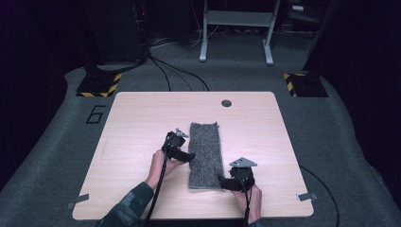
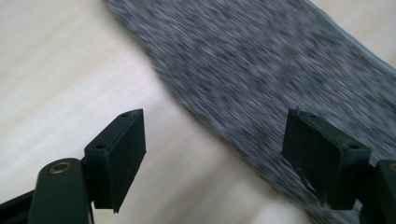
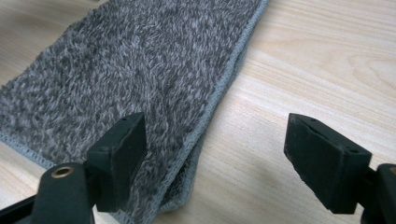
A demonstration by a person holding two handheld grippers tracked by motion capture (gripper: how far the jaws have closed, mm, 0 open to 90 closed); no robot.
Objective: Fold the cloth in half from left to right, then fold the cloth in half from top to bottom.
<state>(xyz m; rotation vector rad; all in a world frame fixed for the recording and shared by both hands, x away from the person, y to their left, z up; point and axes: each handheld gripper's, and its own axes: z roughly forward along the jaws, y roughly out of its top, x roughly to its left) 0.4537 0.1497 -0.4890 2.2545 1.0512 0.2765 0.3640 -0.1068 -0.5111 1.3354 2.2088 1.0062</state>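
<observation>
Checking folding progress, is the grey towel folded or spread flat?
Folded. The towel shows a second layer under its stitched edge near the right gripper, and lies as a narrow strip.

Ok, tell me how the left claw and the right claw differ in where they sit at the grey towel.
The left claw sits at the grey towel's long left edge, about midway along; the right claw sits at its near right corner. The left claw's jaws straddle a single edge, one jaw over bare table; the right claw's jaws straddle a folded, double-layered stitched edge. Both are open, low over the table, and grip nothing yet.
</observation>
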